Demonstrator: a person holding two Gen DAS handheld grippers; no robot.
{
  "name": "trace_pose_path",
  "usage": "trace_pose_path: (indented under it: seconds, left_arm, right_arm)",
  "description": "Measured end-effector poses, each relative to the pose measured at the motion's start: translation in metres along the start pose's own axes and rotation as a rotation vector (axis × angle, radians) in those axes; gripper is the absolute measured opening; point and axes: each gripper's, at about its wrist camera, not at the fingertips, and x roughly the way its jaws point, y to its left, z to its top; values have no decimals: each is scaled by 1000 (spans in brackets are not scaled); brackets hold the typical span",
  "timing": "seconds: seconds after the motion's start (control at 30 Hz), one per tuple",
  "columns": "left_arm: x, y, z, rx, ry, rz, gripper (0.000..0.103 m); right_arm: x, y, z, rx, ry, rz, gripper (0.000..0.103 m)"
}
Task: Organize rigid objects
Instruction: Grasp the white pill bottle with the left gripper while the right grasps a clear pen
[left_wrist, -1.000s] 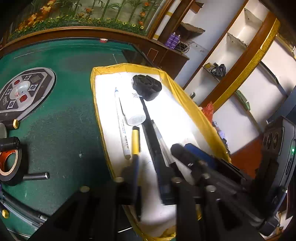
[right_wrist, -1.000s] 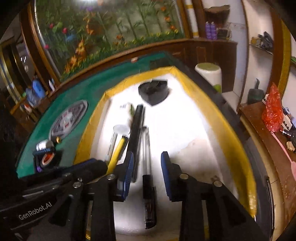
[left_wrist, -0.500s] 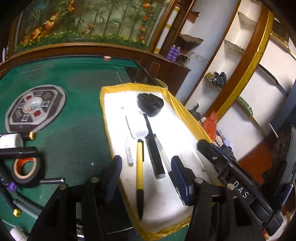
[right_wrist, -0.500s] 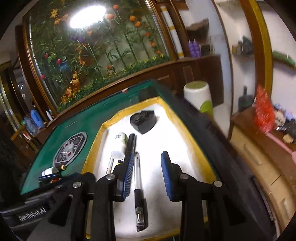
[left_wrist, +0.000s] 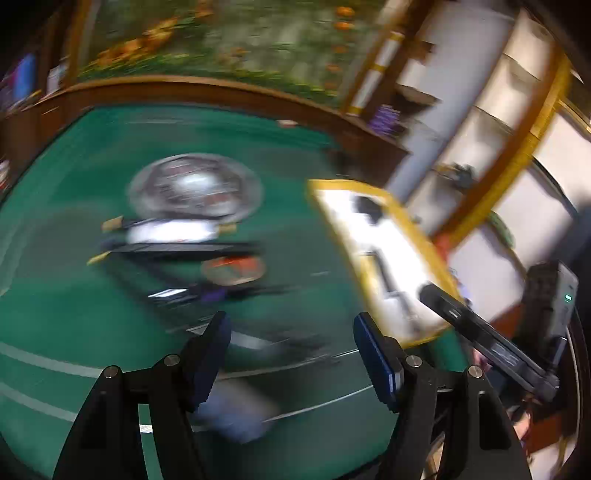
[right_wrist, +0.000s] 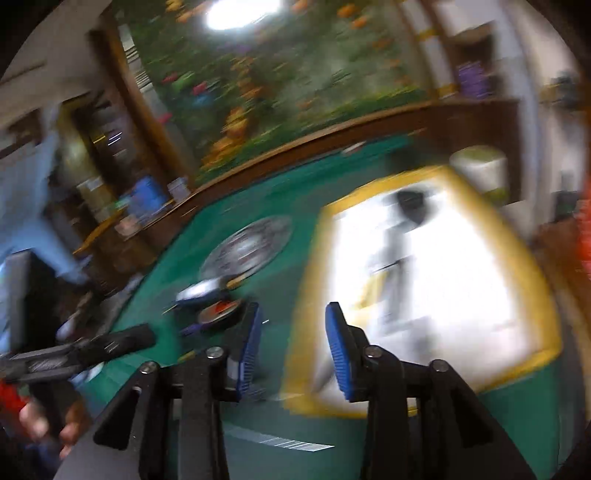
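On the green counter (left_wrist: 92, 295), left of the yellow-rimmed white tray (left_wrist: 436, 254), the loose items are lying in a blurred heap: a roll of tape (left_wrist: 232, 269), a long dark pen-like stick (left_wrist: 184, 249) and a white tube (left_wrist: 170, 232), all too smeared to make out finely. Judging by their shapes, these are looking light and stiff, the slim ones apt to roll, so a pinch across the middle of a barrel, or across the tape's rim, seems the safest hold. The left gripper (left_wrist: 291, 354) is hovering over this heap, its jaws opening wide with nothing between them. The right gripper (right_wrist: 293, 350) is hanging at the tray's near left edge, its jaws opening too, narrower, and gripping nothing. Pens (right_wrist: 395, 291) are lying in the tray.
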Motion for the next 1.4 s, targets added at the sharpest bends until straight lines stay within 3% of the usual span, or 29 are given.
trace_pose_path:
  seconds: [0.1,0.27,0.47,0.77,0.9,1.07,1.2,1.4]
  left_arm:
    - [-2,50,-16,-95,87,12,77]
    - [5,92,-44,-202,193,-50,77]
    - [7,90,-50,-203,208,-86,77]
    - [2,98,-47,-229,204,-99,78]
    - [7,86,-44,-179,204,-61,78]
    - [18,56,-44,-37,225,-33,82]
    - [28,36,-48,75,233,46,82]
    - [38,32,-46,137,204,126,80]
  right_arm:
    - [30,28,-14,-19,147,155,41]
    - [73,60,-37,-63,319,219,41]
    - [95,72,-46,-89,390,219,41]
    - [103,111,-68,-204,440,325,42]
    - [85,90,-52,-197,370,276,43]
    - [70,63,-28,-189,293,112,43]
    - [87,57,-26,-214,356,29,43]
    - [107,67,-33,-275,414,-53,43]
